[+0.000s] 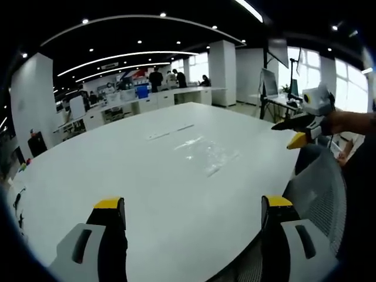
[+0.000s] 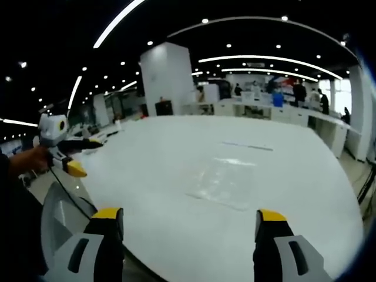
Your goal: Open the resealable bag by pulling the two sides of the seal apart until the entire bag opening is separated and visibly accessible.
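Two grippers hover off the white table (image 1: 88,170), neither touching anything: the left gripper (image 1: 194,211) with jaws spread wide and empty, the right gripper (image 2: 191,220) likewise wide (presumably readied for the seal's two sides). From the left gripper view the clear resealable bag (image 1: 207,154) lies flat at about twelve o'clock, well apart from both, its seal apparently unopened.

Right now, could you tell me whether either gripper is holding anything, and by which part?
Nothing is held. The left gripper and right gripper are both open and empty, and the clear resealable bag lies flat, untouched, on the white table.
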Demonstrator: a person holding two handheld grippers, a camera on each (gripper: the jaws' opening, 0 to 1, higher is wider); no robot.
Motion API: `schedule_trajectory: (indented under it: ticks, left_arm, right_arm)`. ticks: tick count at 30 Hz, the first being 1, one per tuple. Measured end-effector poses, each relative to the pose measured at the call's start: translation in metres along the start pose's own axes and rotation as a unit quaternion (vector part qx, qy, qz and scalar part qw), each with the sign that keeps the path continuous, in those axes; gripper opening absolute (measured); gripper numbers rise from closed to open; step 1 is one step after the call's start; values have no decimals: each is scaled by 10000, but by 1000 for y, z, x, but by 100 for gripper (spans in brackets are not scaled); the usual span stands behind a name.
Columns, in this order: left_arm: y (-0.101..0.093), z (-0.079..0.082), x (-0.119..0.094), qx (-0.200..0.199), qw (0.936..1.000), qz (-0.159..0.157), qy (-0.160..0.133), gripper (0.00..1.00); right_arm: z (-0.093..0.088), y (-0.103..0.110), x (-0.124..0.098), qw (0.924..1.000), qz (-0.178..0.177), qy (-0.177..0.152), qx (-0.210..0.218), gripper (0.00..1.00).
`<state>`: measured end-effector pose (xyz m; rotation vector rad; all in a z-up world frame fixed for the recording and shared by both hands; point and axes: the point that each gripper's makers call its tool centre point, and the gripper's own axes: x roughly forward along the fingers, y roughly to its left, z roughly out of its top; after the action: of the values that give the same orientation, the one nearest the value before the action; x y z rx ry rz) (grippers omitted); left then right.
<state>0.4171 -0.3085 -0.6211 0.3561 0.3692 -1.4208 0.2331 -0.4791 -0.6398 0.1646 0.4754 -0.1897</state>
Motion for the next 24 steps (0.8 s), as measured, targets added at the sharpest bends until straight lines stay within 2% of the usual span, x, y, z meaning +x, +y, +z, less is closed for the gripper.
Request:
schedule_trajectory:
  ticks: [12,21,24]
  left_arm:
    - [-3,2,6,-49,10000,-80,-16,94]
    - [-1,-2,10,-12,9999,-90,58,93]
    - [0,-6,11,-55,9999,-103,106,92]
  right_arm:
    - [10,6,22,9997,199,-30,-99,86]
    - [16,4,39,9993,327,-10,-196,80]
    - [16,8,49,9984,473,40,-321,78]
